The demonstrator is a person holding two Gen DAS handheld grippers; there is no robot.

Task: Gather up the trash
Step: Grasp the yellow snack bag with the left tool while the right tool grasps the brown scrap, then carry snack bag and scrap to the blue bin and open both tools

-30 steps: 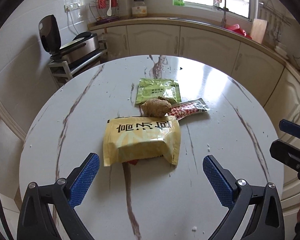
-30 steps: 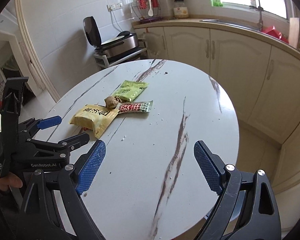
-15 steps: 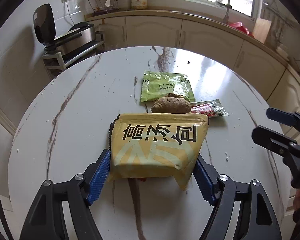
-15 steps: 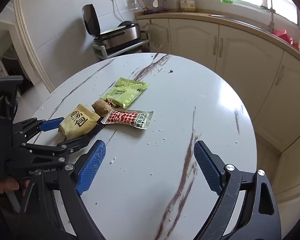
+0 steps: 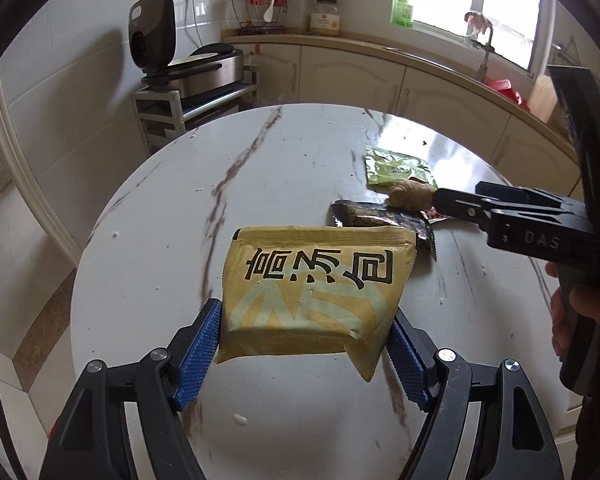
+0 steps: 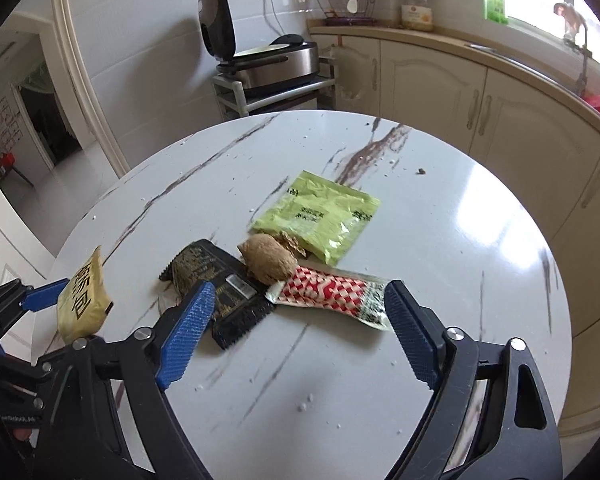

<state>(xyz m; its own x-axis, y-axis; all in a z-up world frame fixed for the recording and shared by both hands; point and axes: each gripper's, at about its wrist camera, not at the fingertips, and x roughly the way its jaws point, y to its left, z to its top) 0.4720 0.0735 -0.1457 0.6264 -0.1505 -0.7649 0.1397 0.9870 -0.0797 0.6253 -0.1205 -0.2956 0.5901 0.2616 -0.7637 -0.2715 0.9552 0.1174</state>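
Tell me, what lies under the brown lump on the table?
The brown lump rests on the black wrapper, the red checkered packet and the green packet. Anything directly beneath it is covered.

On the bench [image 6: 480,240] a cluster lies near the middle: the ginger root [image 6: 269,261] sits between the flat sachet [image 6: 320,216] behind it, the dark wrapper [image 6: 216,280] to its left and the checked packet [image 6: 332,292] before it, touching all three. Left of the cluster, the snack bag [image 5: 316,284] hangs above the bench between the left tongs [image 5: 306,354].
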